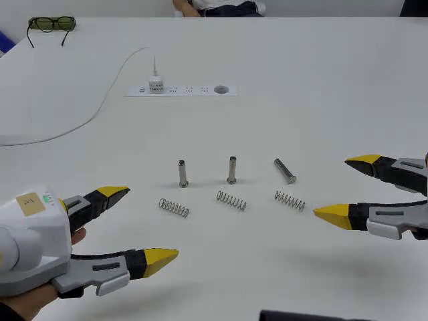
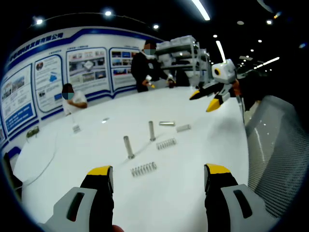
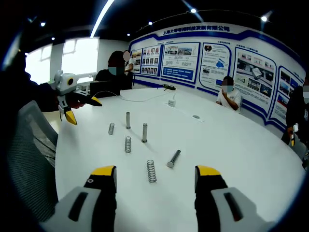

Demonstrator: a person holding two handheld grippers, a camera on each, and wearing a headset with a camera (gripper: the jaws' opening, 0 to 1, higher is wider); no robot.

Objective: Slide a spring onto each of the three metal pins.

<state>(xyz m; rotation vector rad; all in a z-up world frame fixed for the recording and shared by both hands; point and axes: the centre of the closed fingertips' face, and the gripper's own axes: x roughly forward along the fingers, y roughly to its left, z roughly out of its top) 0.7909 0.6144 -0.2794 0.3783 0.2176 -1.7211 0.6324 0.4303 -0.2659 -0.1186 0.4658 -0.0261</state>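
Three metal pins sit mid-table: the left pin (image 1: 182, 173) and middle pin (image 1: 232, 170) stand upright, while the right pin (image 1: 285, 171) lies on its side. In front of each lies a spring: left spring (image 1: 174, 207), middle spring (image 1: 231, 200), right spring (image 1: 289, 200). My left gripper (image 1: 139, 224) is open at the lower left, near the left spring (image 2: 144, 168). At the right edge my right gripper (image 1: 348, 187) is open and empty, beside the right spring (image 3: 151, 170) and the lying pin (image 3: 174, 158).
A white power strip (image 1: 180, 89) with a plugged adapter and a cable lies farther back. Glasses (image 1: 51, 24) rest at the far left corner. A mesh chair (image 2: 280, 145) stands beside the table. People sit and stand at the table's far side.
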